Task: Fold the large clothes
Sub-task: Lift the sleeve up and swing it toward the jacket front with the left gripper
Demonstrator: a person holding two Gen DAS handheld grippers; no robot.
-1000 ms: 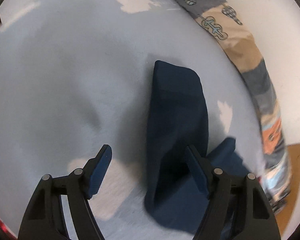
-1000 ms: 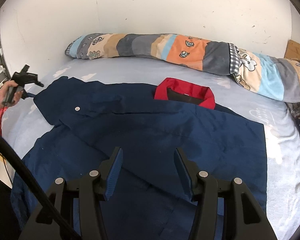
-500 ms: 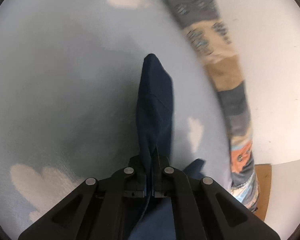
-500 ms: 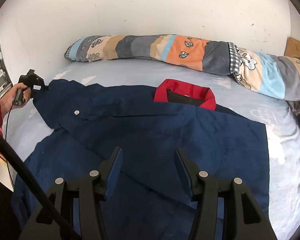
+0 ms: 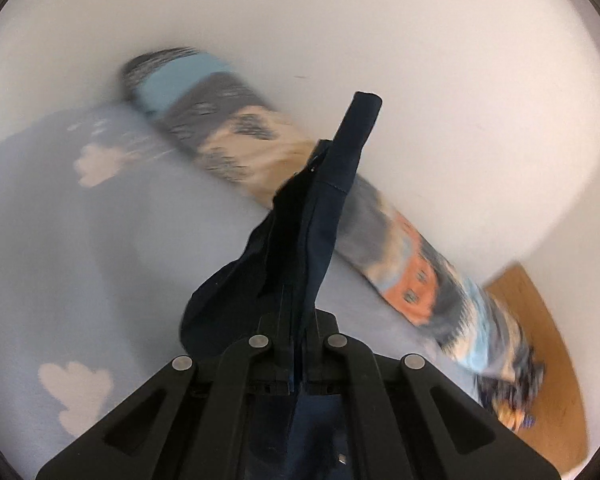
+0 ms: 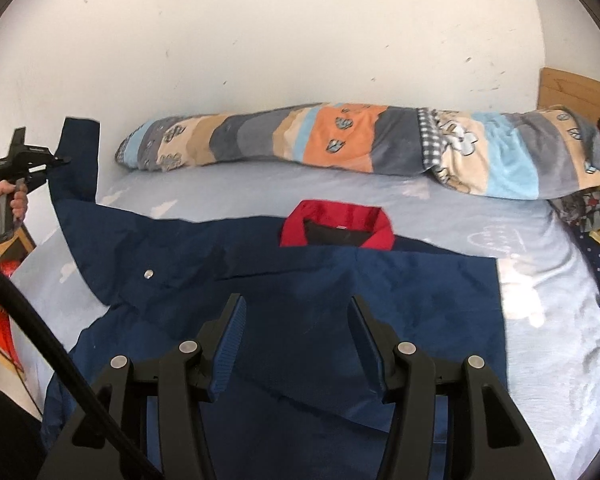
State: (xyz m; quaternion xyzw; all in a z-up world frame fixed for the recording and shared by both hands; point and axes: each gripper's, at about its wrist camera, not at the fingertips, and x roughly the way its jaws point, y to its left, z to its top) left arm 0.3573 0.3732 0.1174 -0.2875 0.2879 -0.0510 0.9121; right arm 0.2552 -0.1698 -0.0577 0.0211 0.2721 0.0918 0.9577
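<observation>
The left gripper (image 5: 298, 364) is pinched tight on the sleeve (image 5: 320, 216) of the blue jacket (image 6: 300, 300). The sleeve sticks up toward 12 o'clock, off the bed (image 6: 540, 340). The rest of the jacket lies flat on the bed, red collar (image 6: 336, 228) at 12 o'clock. The right gripper (image 6: 298, 344) hangs above the jacket with its jaws apart, holding nothing. A striped blanket (image 6: 360, 140) lies by the wall (image 6: 300, 32).
</observation>
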